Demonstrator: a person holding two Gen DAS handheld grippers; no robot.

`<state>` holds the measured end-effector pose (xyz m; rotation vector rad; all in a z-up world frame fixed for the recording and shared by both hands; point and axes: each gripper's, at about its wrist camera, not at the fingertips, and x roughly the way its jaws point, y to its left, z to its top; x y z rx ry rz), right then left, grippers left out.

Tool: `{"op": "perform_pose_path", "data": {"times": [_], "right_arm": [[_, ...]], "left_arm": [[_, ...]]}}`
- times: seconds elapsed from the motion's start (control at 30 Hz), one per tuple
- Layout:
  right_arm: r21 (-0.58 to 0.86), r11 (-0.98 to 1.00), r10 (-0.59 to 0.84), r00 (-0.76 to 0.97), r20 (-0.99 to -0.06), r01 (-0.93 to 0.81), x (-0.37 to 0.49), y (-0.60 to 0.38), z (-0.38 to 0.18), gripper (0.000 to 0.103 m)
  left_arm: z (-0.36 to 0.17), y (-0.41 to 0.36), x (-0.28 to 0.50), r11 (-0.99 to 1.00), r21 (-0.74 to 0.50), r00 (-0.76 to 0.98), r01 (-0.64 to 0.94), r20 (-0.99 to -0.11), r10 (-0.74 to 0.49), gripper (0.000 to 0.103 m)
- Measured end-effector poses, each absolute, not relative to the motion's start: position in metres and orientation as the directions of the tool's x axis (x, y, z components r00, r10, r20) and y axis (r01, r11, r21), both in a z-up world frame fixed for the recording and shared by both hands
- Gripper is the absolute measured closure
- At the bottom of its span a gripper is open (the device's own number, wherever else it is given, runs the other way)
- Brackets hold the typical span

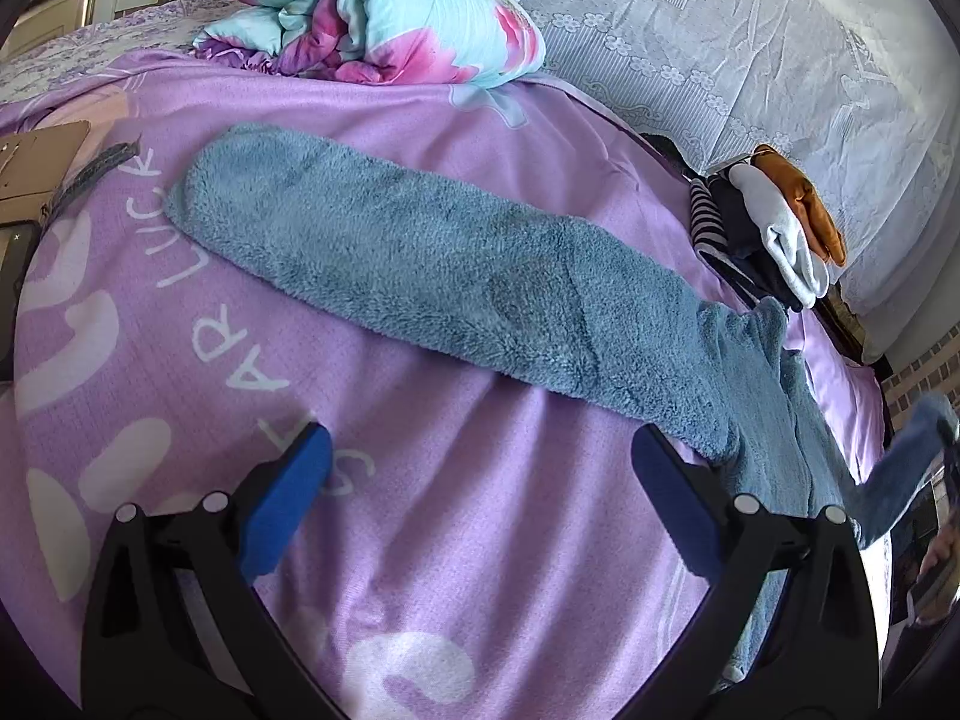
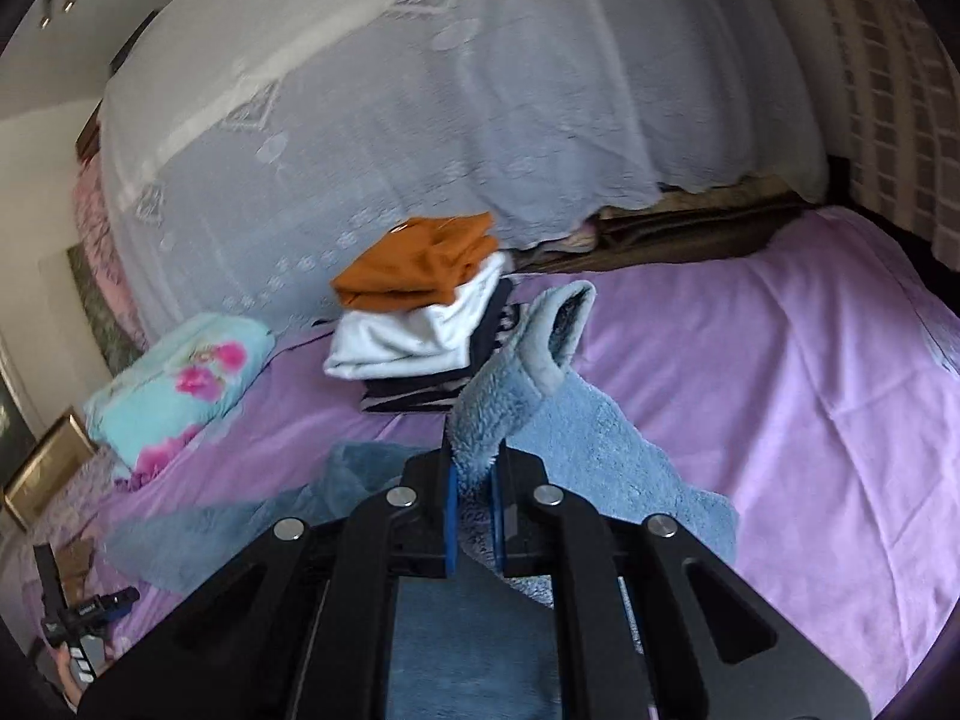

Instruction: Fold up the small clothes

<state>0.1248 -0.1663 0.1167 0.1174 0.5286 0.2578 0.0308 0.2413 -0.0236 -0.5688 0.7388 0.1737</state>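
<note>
Fleece garment (image 1: 420, 264) lies mostly unfolded; my right gripper (image 2: 475, 516) pinches its cuff, left gripper (image 1: 480, 480) spread empty; folded stack (image 2: 420, 324) finished.

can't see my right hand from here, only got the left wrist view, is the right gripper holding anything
Observer: Yes. The right gripper is shut on a fleecy cuff of the blue fleece garment, lifted off the bed.
Operator: what's straight ahead of it
Observer: The folded stack, orange piece on top, white beneath, dark and striped ones lower.
Operator: room beside the stack?
Observer: To its right the purple bedsheet lies bare.
</note>
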Motion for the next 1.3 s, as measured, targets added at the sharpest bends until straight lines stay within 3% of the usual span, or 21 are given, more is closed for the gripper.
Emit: {"op": "perform_pose_path", "data": {"times": [0.23, 0.43, 0.5, 0.57, 0.7, 0.8, 0.87, 0.93, 1.0, 1.3], "right_arm": [[0.04, 0.911, 0.342, 0.698, -0.629, -0.41, 0.135, -0.043, 0.039, 0.095], [-0.041, 0.887, 0.277, 0.6, -0.751, -0.46, 0.141, -0.011, -0.017, 0.094], [-0.032, 0.88, 0.283, 0.575, -0.768, -0.475, 0.142, -0.01, -0.019, 0.09], [0.017, 0.866, 0.331, 0.547, -0.769, -0.5, 0.138, -0.014, -0.014, 0.074], [0.125, 0.853, 0.449, 0.589, -0.671, -0.507, 0.109, -0.048, 0.025, 0.071], [0.092, 0.896, 0.389, 0.667, -0.635, -0.435, 0.082, -0.098, 0.044, 0.07], [0.002, 0.938, 0.269, 0.723, -0.636, -0.347, 0.061, -0.134, 0.046, 0.068], [-0.121, 0.963, 0.105, 0.752, -0.651, -0.239, 0.042, -0.169, 0.037, 0.051], [-0.183, 0.965, 0.014, 0.734, -0.679, -0.188, 0.034, -0.19, 0.025, 0.051], [-0.094, 0.985, 0.029, 0.67, -0.742, -0.146, 0.083, -0.211, -0.001, 0.051]], "left_arm": [[-0.023, 0.24, 0.03, 0.836, -0.427, 0.733, -0.345, -0.679, -0.045, 0.002], [-0.025, 0.24, 0.03, 0.84, -0.419, 0.729, -0.345, -0.684, -0.042, 0.002], [-0.025, 0.24, 0.03, 0.841, -0.417, 0.727, -0.345, -0.685, -0.041, 0.002], [-0.025, 0.24, 0.031, 0.844, -0.41, 0.724, -0.347, -0.689, -0.038, 0.002], [-0.026, 0.239, 0.032, 0.851, -0.394, 0.718, -0.348, -0.696, -0.029, 0.002], [-0.026, 0.24, 0.032, 0.85, -0.397, 0.719, -0.346, -0.694, -0.031, 0.002], [-0.026, 0.24, 0.032, 0.85, -0.398, 0.72, -0.345, -0.693, -0.033, 0.002], [-0.026, 0.24, 0.032, 0.85, -0.397, 0.719, -0.345, -0.694, -0.032, 0.002], [-0.026, 0.24, 0.032, 0.851, -0.395, 0.718, -0.345, -0.695, -0.031, 0.002], [-0.026, 0.239, 0.034, 0.859, -0.376, 0.711, -0.347, -0.703, -0.021, 0.002]]}}
